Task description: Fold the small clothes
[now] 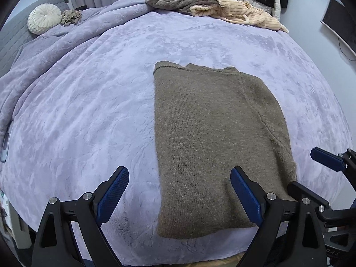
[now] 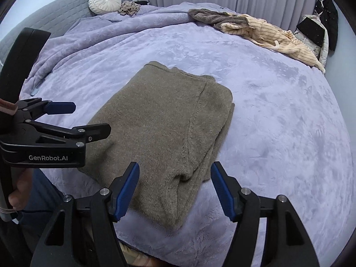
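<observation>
Olive-brown knit sweater [image 1: 213, 138], folded flat

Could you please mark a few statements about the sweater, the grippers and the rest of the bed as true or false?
1. The brown sweater lies folded into a narrow stack on the purple blanket. True.
2. The left gripper is clamped on the sweater's hem. False: its jaws stand open, holding nothing.
3. The right gripper is open. True.
4. The striped cream garment lies on top of the sweater. False: it lies apart, at the far edge of the bed.
5. A round white cushion rests by the grey headboard. True.
</observation>
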`<state>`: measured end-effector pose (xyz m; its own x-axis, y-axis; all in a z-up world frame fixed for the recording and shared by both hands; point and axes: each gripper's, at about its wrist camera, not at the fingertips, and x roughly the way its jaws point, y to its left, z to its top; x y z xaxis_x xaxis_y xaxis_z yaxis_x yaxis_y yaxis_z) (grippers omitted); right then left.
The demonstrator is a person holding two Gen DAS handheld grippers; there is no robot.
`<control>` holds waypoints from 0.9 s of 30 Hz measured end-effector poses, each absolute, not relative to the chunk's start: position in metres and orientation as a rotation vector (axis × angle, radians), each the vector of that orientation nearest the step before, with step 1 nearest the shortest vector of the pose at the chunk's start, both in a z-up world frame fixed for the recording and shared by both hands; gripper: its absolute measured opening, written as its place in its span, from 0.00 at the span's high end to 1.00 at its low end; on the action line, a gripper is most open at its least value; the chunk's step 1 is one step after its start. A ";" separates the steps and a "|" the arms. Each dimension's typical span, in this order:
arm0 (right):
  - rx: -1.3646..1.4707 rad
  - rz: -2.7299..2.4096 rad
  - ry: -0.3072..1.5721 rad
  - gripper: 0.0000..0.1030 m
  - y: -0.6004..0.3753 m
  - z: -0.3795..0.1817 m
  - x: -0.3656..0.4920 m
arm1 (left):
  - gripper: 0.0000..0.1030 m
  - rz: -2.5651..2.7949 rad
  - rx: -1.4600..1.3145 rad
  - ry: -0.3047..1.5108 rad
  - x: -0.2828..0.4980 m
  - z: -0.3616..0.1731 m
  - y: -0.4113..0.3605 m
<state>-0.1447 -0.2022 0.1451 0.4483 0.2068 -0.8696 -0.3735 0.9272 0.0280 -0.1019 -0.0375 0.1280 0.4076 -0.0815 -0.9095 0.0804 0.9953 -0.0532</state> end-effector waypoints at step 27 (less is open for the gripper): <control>-0.190 0.304 1.057 0.32 -0.196 0.148 -0.138 | 0.09 -0.087 0.056 1.150 -0.109 0.129 -0.041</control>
